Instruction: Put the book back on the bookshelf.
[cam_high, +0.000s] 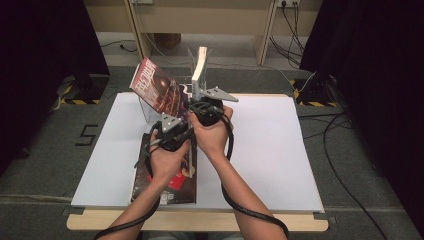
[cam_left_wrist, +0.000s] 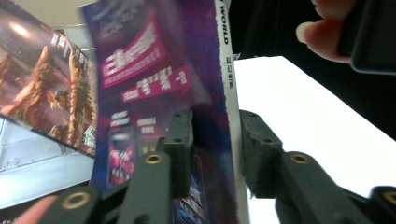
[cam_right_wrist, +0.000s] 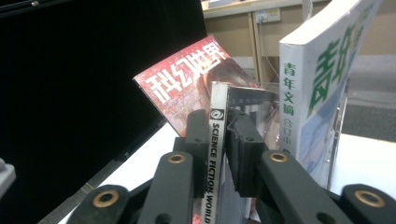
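A thin purple paper magazine (cam_left_wrist: 187, 70) with a glossy cover and plain white spine stands upright; just beside it leans a glossy red-covered paper magazine (cam_high: 155, 85), held in a clear, smooth plastic rack (cam_right_wrist: 343, 116), and matt black plastic jaws carry brass-coloured metal rivets.

You are working in a recording lab: black curtains (cam_high: 45, 55) flank a white-topped table (cam_high: 270, 150), hazard-taped stand feet (cam_high: 75, 100) sit on grey carpet, cables (cam_high: 340, 165) trail to wall sockets (cam_high: 287, 3).

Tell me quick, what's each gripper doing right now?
Left gripper: open around the purple magazine, one pad apart.
Right gripper: shut on the same magazine's spine.
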